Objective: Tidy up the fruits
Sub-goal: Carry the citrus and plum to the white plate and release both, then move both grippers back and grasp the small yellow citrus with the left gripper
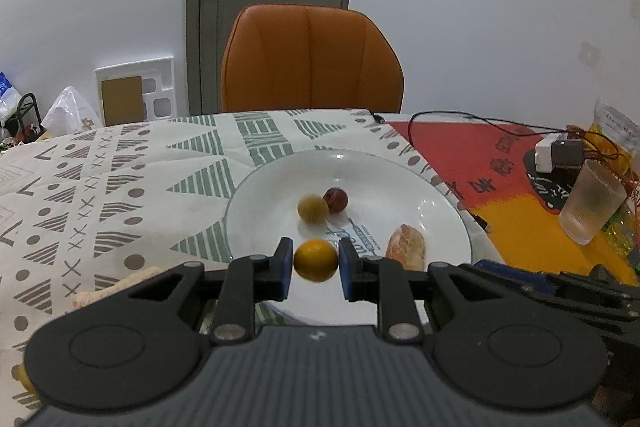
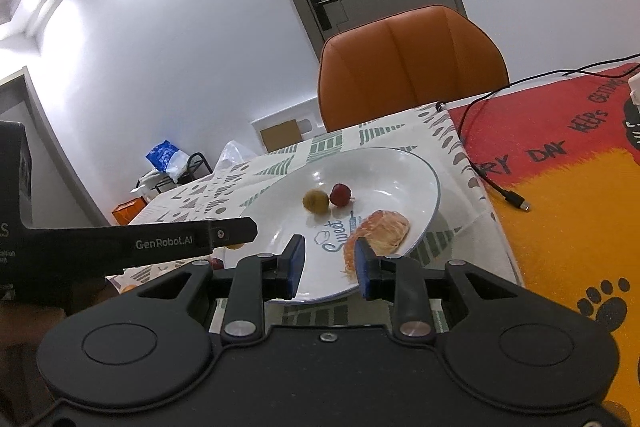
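L gripper holds a small orange citrus between its blue pads, at the near rim of the white plate; it looks pinched, tho the fruit's edges are slightly blurred, so I can't rule out it's just being let go. The relation that matters: the citrus sits dead centre betw the 2 pads, straight ahead of the tool, above the plate's near edge, w/ bare plate floor beyond it. My guess is this is the drop-off step.

R gripper is spread apart w/ nothing in it, hanging over the plate's near rim; the peeled citrus segment lies just past its right pad.

Already on the plate: 1 yellow-green round fruit touching 1 dark red one near the middle, segment to the right. The held citrus is smooth, round, likely to roll once set down. In the L view a pale item lies on the patterned tablecloth to the left; can't tell what it is.
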Tool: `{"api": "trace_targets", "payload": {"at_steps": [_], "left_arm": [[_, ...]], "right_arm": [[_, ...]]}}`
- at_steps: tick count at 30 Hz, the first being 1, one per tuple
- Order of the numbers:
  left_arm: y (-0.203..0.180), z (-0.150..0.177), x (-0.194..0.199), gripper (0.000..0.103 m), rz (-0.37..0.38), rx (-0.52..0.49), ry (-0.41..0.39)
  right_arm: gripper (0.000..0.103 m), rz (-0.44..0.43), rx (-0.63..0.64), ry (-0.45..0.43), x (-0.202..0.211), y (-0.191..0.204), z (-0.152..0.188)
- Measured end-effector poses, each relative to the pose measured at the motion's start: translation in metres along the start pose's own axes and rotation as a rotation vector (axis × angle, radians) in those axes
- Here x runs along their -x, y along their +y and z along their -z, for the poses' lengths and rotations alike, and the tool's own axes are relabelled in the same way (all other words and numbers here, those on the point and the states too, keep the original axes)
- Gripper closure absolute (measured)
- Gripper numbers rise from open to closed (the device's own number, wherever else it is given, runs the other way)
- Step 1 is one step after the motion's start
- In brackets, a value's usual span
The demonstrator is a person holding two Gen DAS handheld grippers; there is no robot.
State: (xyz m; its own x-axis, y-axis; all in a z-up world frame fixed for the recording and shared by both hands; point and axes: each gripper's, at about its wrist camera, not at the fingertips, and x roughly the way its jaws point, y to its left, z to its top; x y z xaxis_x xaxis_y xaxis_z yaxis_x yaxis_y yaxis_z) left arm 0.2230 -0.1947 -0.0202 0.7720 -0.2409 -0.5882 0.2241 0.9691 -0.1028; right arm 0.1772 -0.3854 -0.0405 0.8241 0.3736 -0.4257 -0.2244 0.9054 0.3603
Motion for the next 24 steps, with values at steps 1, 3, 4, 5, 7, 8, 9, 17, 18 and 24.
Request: {"api": "trace_targets", "payload": {"at_steps": [1,3,4,5,7,8,9,17,18,24], "left_arm": [[0.001,-0.001,0.002,0.077,-0.002,0.001,-0.003],[0.005,-0.001,0.004,0.077,-0.004,0.011,-0.001],[0.006,-0.001,0.005,0.077,-0.007,0.015,0.002],[0.009,-0.001,0.007,0.076,-0.014,0.019,0.005],[0.014,0.001,0.010,0.073,-0.027,0.026,0.010],[0.017,0.003,0.012,0.070,-0.033,0.031,0.013],[0.019,0.004,0.014,0.068,-0.038,0.034,0.015],[0.043,0.013,0.034,0.039,-0.084,0.071,-0.002],[0.046,0.015,0.037,0.037,-0.094,0.074,-0.003],[0.069,0.022,0.056,0.022,-0.145,0.095,-0.032]], "right_arm": [[0.074,-0.001,0.000,0.000,0.000,0.000,0.000],[0.074,-0.002,-0.001,0.001,-0.001,0.001,0.000],[0.074,-0.002,-0.001,0.001,-0.002,0.001,0.001],[0.074,-0.003,-0.003,0.002,-0.002,0.002,0.002],[0.074,-0.009,-0.005,0.002,-0.003,0.004,0.003],[0.073,-0.011,-0.006,0.001,-0.003,0.006,0.004],[0.073,-0.012,-0.006,0.001,-0.003,0.008,0.005],[0.058,-0.011,0.005,-0.008,0.000,0.023,0.008],[0.056,-0.011,0.008,-0.013,0.000,0.026,0.009],[0.036,-0.027,0.031,-0.031,0.001,0.044,0.015]]}}
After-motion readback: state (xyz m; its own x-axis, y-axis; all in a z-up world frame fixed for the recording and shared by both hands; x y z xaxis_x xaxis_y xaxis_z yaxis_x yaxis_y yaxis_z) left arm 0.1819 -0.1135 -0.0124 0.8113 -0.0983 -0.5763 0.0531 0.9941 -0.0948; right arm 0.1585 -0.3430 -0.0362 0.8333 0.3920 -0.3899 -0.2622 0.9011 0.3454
